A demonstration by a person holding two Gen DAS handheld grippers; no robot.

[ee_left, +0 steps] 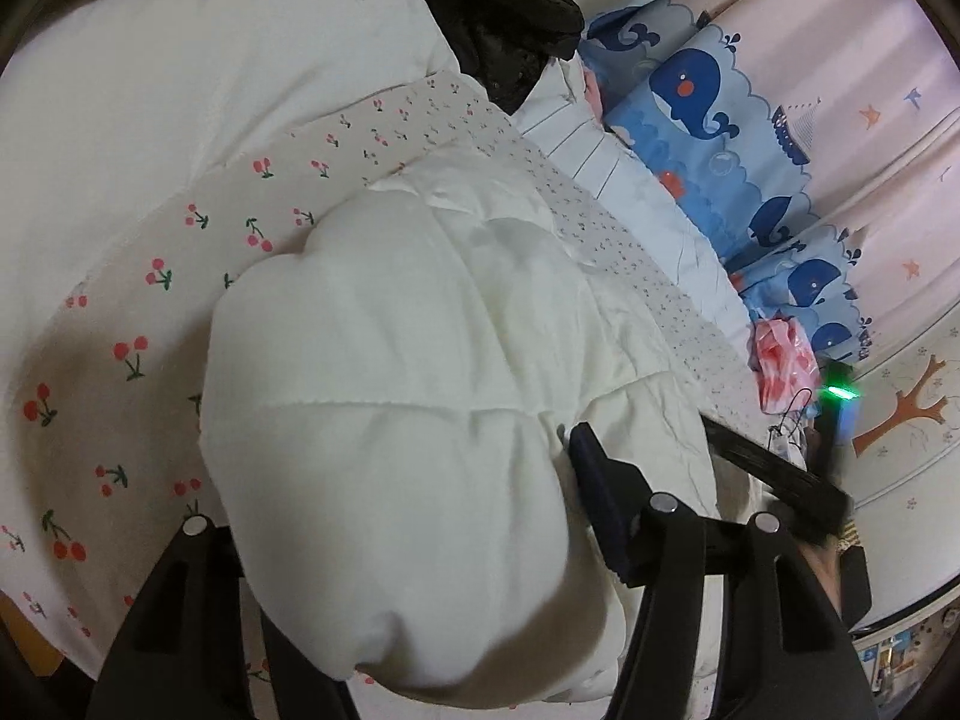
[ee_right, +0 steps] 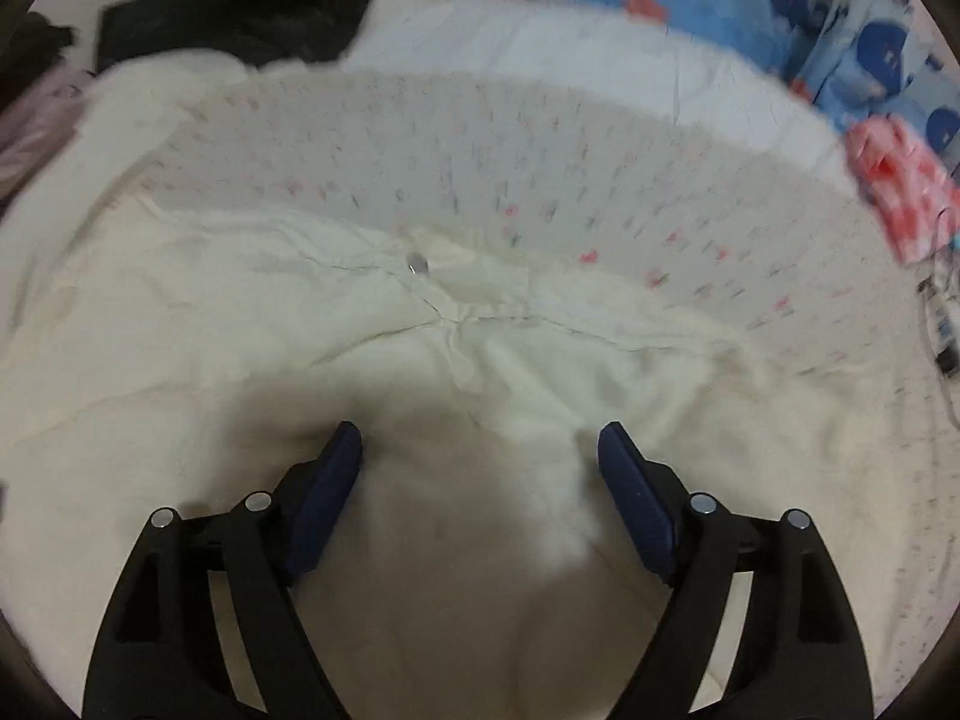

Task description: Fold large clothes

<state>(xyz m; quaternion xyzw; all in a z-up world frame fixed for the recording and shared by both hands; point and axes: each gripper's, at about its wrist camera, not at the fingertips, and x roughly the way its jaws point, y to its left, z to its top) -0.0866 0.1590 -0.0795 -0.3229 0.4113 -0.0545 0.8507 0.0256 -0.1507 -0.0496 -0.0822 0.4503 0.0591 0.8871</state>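
A large white padded garment [ee_left: 384, 372] lies on a cherry-print sheet [ee_left: 120, 324] on the bed. In the left wrist view a thick puffy fold of it fills the space between the fingers of my left gripper [ee_left: 420, 480]; only the right blue pad [ee_left: 594, 480] shows, the left one is hidden by cloth. In the right wrist view my right gripper [ee_right: 480, 450] is open, its blue pads [ee_right: 336, 480] spread wide just above the white garment [ee_right: 300, 312], which has a small snap near a seam. The right gripper's black body also shows in the left wrist view [ee_left: 780, 474].
A black garment [ee_left: 504, 18] lies at the far end of the bed, also in the right wrist view [ee_right: 240, 0]. A blue whale-print cushion [ee_left: 708, 120] and a pink-red cloth [ee_left: 786, 360] line the wall side. A white duvet [ee_left: 180, 72] lies to the left.
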